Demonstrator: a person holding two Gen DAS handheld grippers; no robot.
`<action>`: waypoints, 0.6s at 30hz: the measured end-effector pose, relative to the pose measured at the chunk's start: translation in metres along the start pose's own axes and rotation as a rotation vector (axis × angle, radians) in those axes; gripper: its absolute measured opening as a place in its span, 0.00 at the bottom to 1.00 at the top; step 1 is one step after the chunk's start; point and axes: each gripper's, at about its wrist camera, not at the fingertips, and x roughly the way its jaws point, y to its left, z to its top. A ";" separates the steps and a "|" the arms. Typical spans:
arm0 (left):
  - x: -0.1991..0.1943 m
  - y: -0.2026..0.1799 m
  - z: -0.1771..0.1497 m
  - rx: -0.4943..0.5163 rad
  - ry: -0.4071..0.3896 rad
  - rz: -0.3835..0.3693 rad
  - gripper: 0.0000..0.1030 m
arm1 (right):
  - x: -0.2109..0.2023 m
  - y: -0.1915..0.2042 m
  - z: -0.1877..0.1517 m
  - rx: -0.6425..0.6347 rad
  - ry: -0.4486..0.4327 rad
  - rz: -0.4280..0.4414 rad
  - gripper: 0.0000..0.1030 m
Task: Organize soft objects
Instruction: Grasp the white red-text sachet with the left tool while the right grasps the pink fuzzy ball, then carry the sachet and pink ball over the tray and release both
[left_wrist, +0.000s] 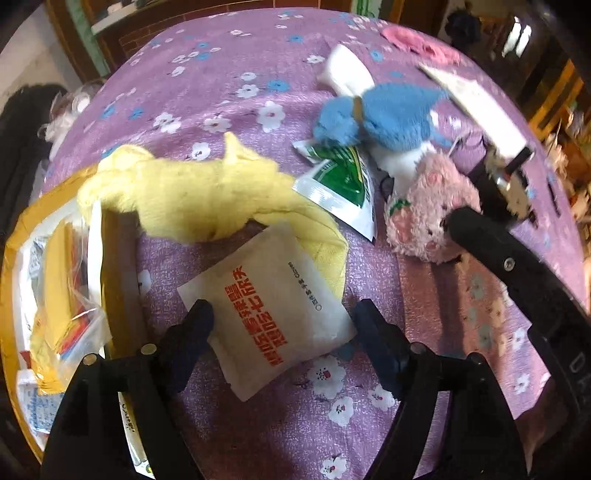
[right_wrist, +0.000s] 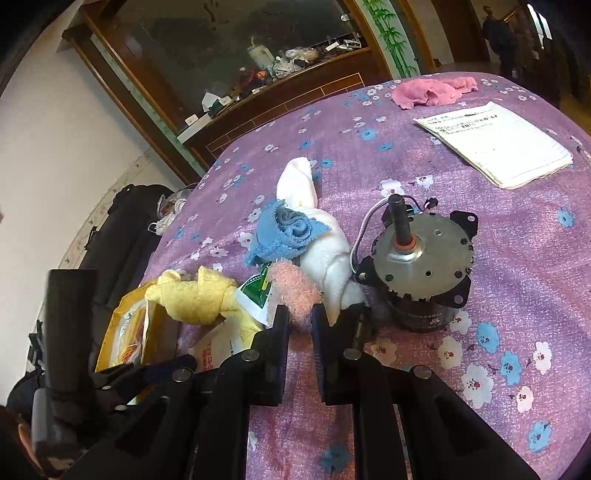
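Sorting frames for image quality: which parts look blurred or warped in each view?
Left wrist view: the notepad and blue cloth are smeared; the white packet reads sharp. Right wrist view: mostly crisp, the motor clear; the fisheye bends the table edge.

Counts: two plush toys, pink plush (left_wrist: 428, 218) and blue plush (left_wrist: 384, 114); three cloths, yellow cloth (left_wrist: 192, 199), white cloth (right_wrist: 317, 236), pink cloth (right_wrist: 428, 92); two packets, white packet (left_wrist: 273, 310), green packet (left_wrist: 343, 184); one motor (right_wrist: 417, 266); one notepad (right_wrist: 498, 147) (box contents uncountable).
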 end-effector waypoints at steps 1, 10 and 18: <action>-0.001 -0.003 -0.002 0.019 0.001 -0.015 0.76 | 0.000 0.000 0.000 0.000 0.000 -0.003 0.11; -0.013 -0.006 -0.026 0.091 0.031 -0.268 0.06 | -0.001 -0.005 0.000 0.023 -0.008 0.010 0.11; -0.041 0.018 -0.023 -0.010 -0.087 -0.245 0.53 | -0.001 -0.003 -0.003 0.025 0.001 0.019 0.11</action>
